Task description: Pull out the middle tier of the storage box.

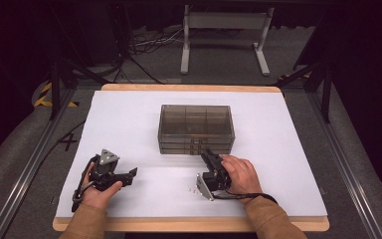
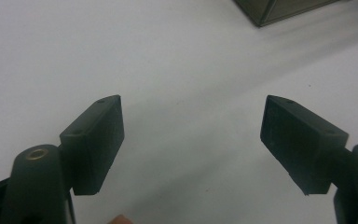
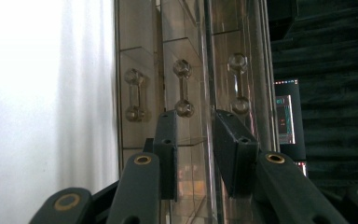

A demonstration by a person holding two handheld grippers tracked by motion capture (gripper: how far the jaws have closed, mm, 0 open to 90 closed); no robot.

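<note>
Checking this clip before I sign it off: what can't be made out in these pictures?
- What the drawer box holds: smoky walls blur it in the high view.
- Whether the right gripper touches a handle: the right gripper view doesn't settle it.
- The small white bits near that hand: too small to identify.
- The box in the left gripper view: cut off by the top edge.

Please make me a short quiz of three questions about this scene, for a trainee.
1. True or false: the left hand-held gripper holds something between its jaws.
2. How many drawers, each with a clear dumbbell-shaped handle, does the smoky transparent plastic drawer box have? A two, B three, C five.
3. Fill in: the right hand-held gripper points at the box's ____ side, where the handles are.
Key: 1 false; 2 B; 3 front.
</note>
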